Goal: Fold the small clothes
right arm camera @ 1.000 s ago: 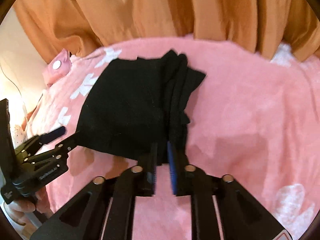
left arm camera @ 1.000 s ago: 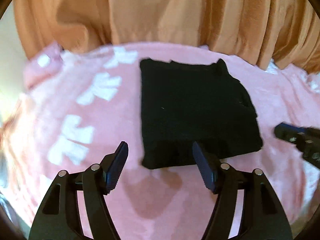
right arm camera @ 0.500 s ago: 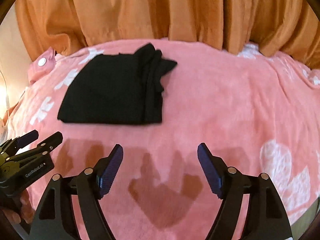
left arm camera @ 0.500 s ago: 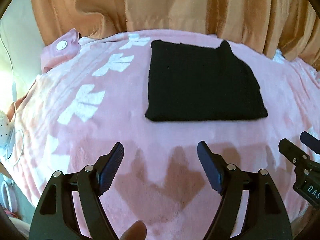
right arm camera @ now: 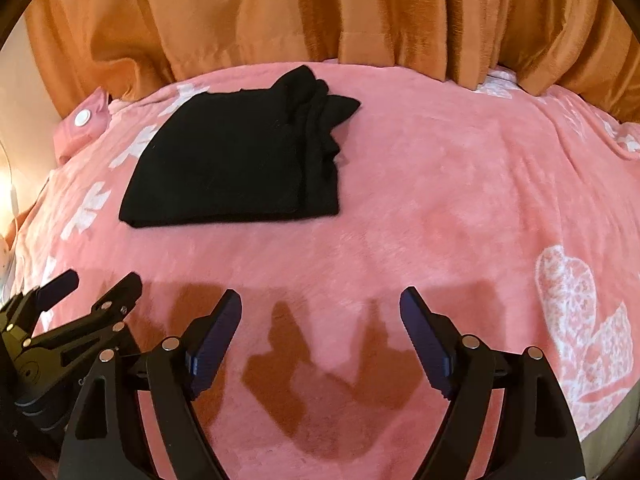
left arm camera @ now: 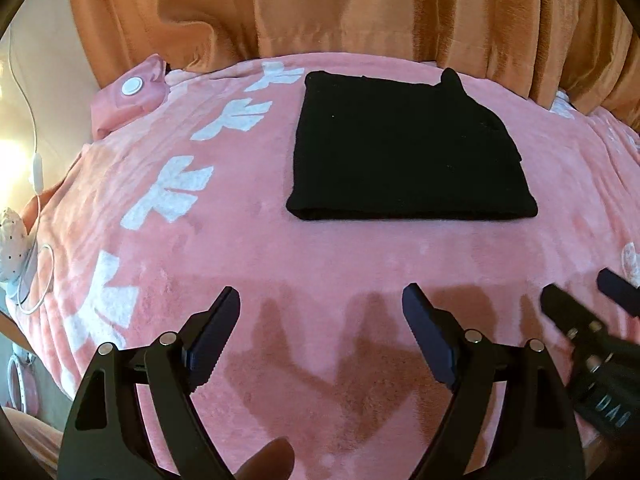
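Observation:
A black garment [left arm camera: 404, 148] lies folded into a flat rectangle on the pink blanket [left arm camera: 320, 264], towards the far side; it also shows in the right wrist view [right arm camera: 236, 164], with stacked layers along its right edge. My left gripper [left arm camera: 320, 320] is open and empty, held back from the garment's near edge. My right gripper [right arm camera: 320, 320] is open and empty too, nearer than the garment and to its right. Each gripper shows in the other's view: the right one [left arm camera: 580, 300] at lower right, the left one [right arm camera: 100, 288] at lower left.
Orange curtains [left arm camera: 360, 12] hang behind the bed. A pink pillow corner with a white button [left arm camera: 132, 88] lies at the far left. A white cable [left arm camera: 32, 160] runs down the left edge. White heart prints [right arm camera: 580, 312] mark the blanket at right.
My right gripper has let go of the garment's near edge and opened. Both grippers have pulled back towards me. The garment now lies flat and folded.

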{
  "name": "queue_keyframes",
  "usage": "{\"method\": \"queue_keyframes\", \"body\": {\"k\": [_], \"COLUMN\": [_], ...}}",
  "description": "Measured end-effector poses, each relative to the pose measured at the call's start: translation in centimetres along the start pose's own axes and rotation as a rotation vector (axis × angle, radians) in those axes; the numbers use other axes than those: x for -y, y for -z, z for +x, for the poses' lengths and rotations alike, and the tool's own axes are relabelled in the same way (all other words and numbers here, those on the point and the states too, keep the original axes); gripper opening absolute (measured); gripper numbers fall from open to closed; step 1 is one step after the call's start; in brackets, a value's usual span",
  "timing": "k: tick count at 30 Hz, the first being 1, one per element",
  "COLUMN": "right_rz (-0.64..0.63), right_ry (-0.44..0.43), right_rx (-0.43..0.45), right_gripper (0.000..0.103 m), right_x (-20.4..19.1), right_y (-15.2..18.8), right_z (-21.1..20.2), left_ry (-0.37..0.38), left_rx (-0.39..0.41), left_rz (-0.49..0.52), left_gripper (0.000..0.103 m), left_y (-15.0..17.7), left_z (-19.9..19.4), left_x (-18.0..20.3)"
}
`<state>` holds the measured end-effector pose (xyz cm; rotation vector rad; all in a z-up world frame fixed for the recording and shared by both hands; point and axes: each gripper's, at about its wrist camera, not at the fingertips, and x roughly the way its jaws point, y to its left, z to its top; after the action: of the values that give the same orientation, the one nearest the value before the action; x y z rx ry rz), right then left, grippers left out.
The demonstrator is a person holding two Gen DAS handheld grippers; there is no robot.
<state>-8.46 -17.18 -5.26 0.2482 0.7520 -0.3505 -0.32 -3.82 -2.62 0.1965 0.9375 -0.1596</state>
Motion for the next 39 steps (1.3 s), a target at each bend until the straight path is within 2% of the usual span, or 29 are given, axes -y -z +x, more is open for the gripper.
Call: {"method": "queue_keyframes", "body": {"k": [14,18,39], "right_rz": [0.003,-0.001,-0.013], "right_ry": [0.0,0.005,0.037], "right_rx": [-0.024,-0.03,-0.039], "right_gripper": [0.079,0.079,0.079], "right_x": [-0.8,-0.7,-1.1], "right_y": [0.3,0.4,0.5], "right_z": [0.5,0.7,1.2], "left_ry": [-0.022,-0.015,-0.006], "left_rx": [-0.022,-0.039,-0.073], "left_rz": [-0.026,-0.026,-0.027], "left_gripper": [0.079,0.077,0.076], "left_y": [0.0,0.1,0.4], "left_z": [0.3,0.5,1.4], "left_x": [0.0,0.0,0.1]}}
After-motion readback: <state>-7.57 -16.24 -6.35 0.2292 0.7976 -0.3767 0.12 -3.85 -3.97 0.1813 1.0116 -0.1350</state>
